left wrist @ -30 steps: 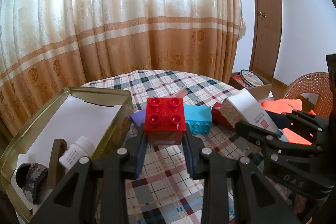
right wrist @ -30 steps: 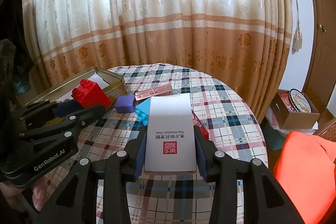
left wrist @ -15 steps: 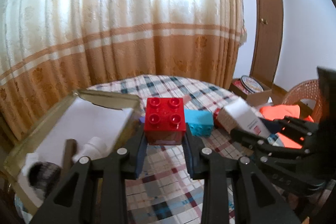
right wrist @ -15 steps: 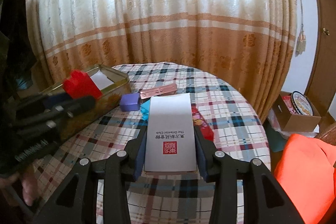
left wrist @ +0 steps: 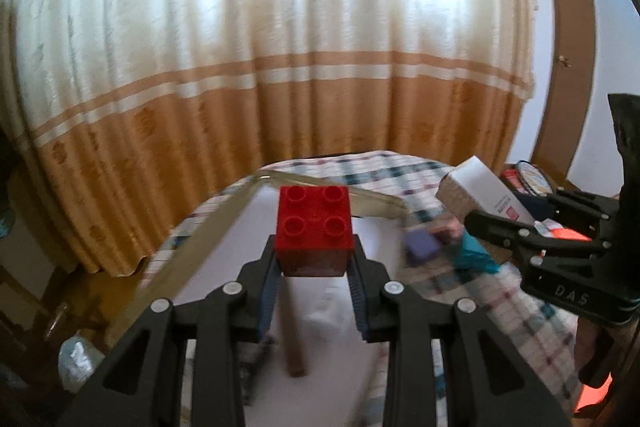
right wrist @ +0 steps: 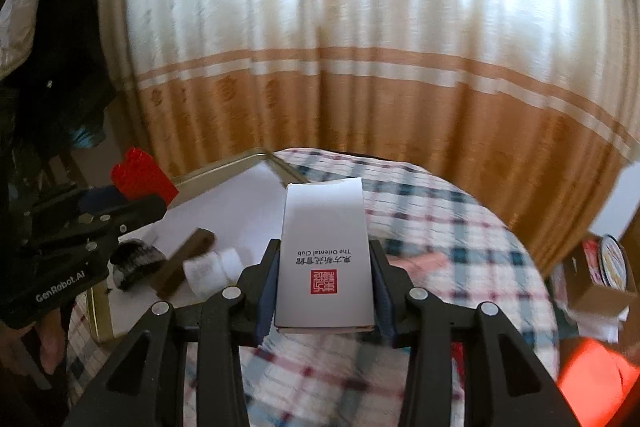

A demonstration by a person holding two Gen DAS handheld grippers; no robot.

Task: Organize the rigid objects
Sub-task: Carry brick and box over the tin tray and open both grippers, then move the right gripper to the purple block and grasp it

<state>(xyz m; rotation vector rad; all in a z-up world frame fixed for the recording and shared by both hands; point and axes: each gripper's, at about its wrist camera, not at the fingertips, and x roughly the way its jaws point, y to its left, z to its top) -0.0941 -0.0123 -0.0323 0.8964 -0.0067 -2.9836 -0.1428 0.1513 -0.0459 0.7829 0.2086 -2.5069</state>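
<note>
"The Oriental Club" printed on the white box (right wrist: 326, 259), "GenRobot.AI" on the left gripper (right wrist: 160, 205), "DAS" on the right gripper (left wrist: 470, 217)

Cream-and-orange curtain (left wrist: 280, 67), brown door (left wrist: 568, 67) — plaid tablecloth (right wrist: 440, 211)

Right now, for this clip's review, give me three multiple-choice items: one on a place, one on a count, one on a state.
1. Where is the red plastic building brick?
A. between the left hand-held gripper's pads
B. on the checked tablecloth
C. beside the teal brick

2. How many studs show on top of it?
A. two
B. four
C. six

3. What state is the right hand-held gripper in?
A. open and bare
B. shut on nothing
C. shut on the white printed carton

Key: 1 A, pads press both its sides above the gold metal tin; 2 B, a two-by-two grid; 3 C, pads flank the carton.
</note>
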